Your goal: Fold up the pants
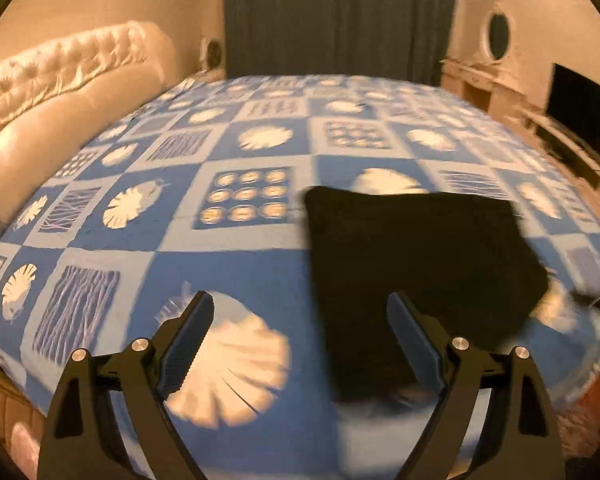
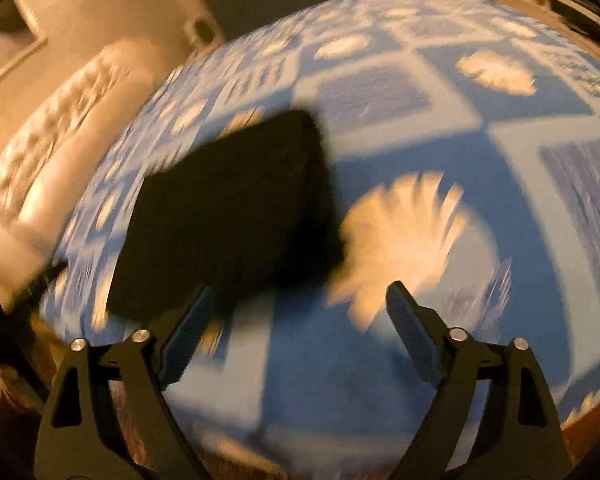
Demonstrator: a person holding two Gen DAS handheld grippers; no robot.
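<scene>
The black pants (image 1: pixel 416 264) lie folded into a compact dark block on the blue patterned bed cover (image 1: pixel 236 248). In the left wrist view they sit ahead and to the right. My left gripper (image 1: pixel 300 312) is open and empty, above the cover, its right finger over the pants' near edge. In the right wrist view the pants (image 2: pixel 236 208) lie ahead and to the left. My right gripper (image 2: pixel 300 304) is open and empty above the cover (image 2: pixel 380 360). The right wrist view is motion-blurred.
A cream tufted headboard (image 1: pixel 60 92) runs along the bed's left side. Dark curtains (image 1: pixel 340 16) hang behind the bed. A low unit with a dark screen (image 1: pixel 580 116) stands at the right. The bed's near edge is close below both grippers.
</scene>
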